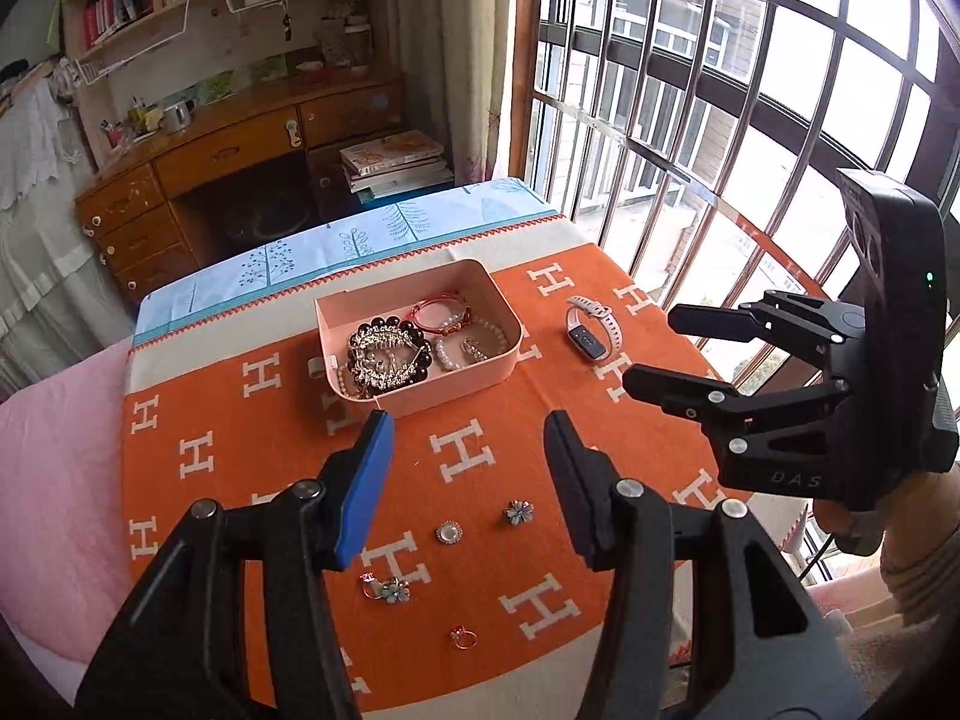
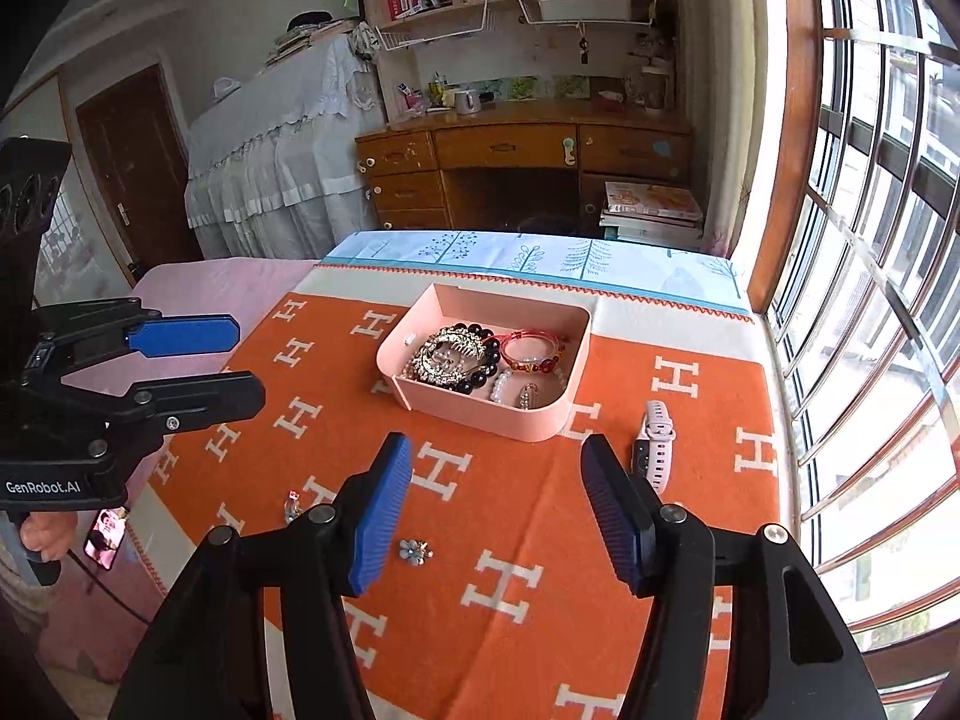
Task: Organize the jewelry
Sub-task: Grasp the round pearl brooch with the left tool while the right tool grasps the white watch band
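**Grippers hover, jaws wide, over jewelry cloth**

Pink jewelry box (image 1: 420, 336), heaped w/ bracelets and beads, sits ahead of both tools on the orange H-print cloth (image 1: 240, 438); bare cloth lies btwn box and fingertips. Left gripper (image 1: 468, 468) is spread wide, holding nothing. Below it lie a flower brooch (image 1: 517, 511), round pearl brooch (image 1: 449, 533) and ring (image 1: 464, 637). Right gripper (image 2: 498, 504) is likewise agape and unladen; white smartwatch (image 2: 657, 441) just beside its right finger, window edge beyond.
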`<state>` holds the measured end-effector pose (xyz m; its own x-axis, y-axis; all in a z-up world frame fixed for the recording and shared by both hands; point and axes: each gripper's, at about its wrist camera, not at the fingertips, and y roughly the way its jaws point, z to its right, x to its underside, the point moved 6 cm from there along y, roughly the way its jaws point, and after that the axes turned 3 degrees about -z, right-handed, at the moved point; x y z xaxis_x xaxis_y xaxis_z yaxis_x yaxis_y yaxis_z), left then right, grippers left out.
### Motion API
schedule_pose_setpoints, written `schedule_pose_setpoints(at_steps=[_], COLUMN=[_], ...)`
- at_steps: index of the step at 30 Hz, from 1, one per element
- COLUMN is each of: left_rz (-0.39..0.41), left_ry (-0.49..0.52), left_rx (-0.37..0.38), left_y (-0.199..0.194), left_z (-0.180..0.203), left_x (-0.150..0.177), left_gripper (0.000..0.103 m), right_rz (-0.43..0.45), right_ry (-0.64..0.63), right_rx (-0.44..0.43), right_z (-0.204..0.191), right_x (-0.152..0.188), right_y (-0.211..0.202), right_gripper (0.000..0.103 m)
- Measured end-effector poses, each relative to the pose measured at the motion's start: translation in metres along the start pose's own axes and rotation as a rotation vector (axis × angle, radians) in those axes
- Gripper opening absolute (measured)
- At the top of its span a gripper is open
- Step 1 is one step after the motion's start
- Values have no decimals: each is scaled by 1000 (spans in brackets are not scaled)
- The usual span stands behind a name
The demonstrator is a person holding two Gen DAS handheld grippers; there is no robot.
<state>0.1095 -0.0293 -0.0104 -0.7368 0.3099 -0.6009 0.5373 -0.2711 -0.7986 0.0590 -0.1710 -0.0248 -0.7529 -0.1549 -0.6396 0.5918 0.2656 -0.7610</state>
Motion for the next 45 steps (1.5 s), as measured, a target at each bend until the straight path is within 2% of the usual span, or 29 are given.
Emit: schedule_pose_setpoints(at_steps=[5,11,17,26,33,38,40,42,45], left_rz=[-10,-58,-110,-159,-217,-203,-199,-196,-191], left_ry=[-11,-54,-80,-84,-86,-80,-78,-77,-82], left_rx=[-7,-21,-44,-61,-44,-43,-48,-47,-48], left_y=[3,27,63,122,159,165,165,163,163], left_z=[-4,-22,-35,-32,-30,-30,-30,-28,-28], left_x=[18,45,77,109,121,120,119,118,118], left_gripper=[49,49,49,48,34,32,28,20,17], right_rz=[-19,-36,-70,-120,-122,-111,-106,-102,-95], right_ry=[7,35,88,141,165,178,185,194,200], right_rx=[-3,-2,3,28,42,55,63,68,81], right_z=[6,16,31,50,59,66,69,73,80], right_x=[9,30,54,96,108,106,104,101,95], right_y=[3,12,35,72,83,88,91,95,101], right_gripper=[64,64,64,64,64,64,64,64,64])
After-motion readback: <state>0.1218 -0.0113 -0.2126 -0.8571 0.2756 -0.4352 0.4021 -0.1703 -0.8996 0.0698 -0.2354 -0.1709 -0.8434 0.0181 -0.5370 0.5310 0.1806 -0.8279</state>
